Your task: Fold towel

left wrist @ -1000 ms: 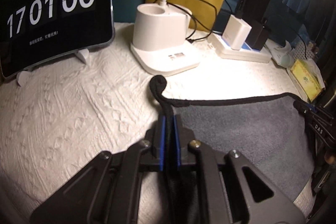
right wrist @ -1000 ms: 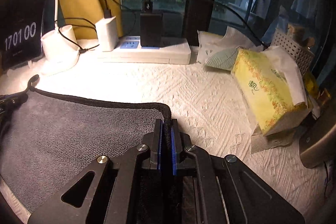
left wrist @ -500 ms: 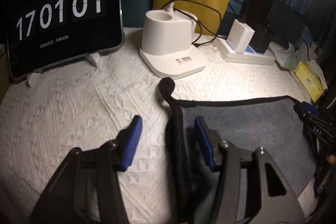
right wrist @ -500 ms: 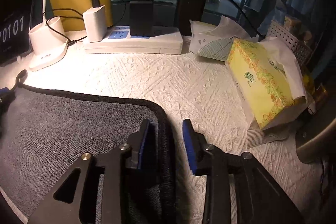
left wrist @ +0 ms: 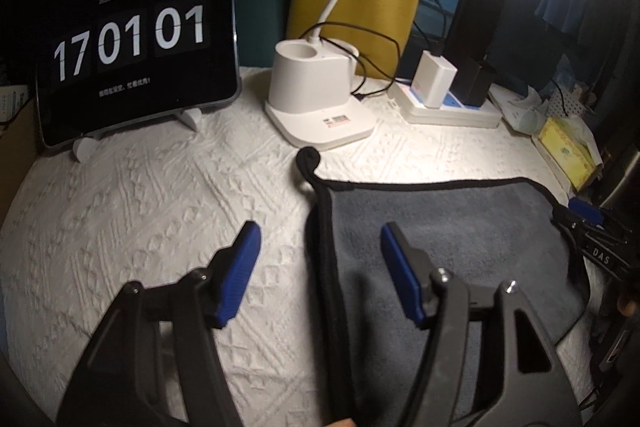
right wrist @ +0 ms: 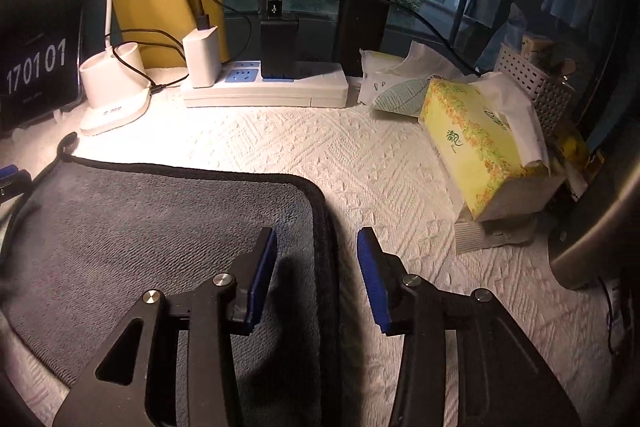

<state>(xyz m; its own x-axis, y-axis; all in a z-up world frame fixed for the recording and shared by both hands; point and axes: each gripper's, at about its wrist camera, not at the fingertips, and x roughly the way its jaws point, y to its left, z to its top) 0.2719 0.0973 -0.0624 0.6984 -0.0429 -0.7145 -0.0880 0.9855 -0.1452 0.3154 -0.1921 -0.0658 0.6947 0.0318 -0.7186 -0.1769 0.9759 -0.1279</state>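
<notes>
A grey towel (left wrist: 460, 227) with a black hem lies flat on the white textured cloth; it also shows in the right wrist view (right wrist: 140, 227). A black hanging loop (left wrist: 306, 161) sticks out at its far left corner. My left gripper (left wrist: 318, 247) is open, its blue pads either side of the towel's left hem, not touching it. My right gripper (right wrist: 316, 251) is open, its pads either side of the towel's right hem. The right gripper's tip shows at the towel's right edge in the left wrist view (left wrist: 584, 211).
A tablet clock (left wrist: 132, 47) stands at the back left. A white lamp base (left wrist: 320, 99) with its cable sits just behind the towel. A power strip (right wrist: 264, 87) with chargers lies at the back. A yellow tissue box (right wrist: 480, 147) sits right of the towel.
Both grippers were shut on the towel's side hems a second ago. They have opened wide, let go of the towel and drawn back a little. The towel lies flat.
</notes>
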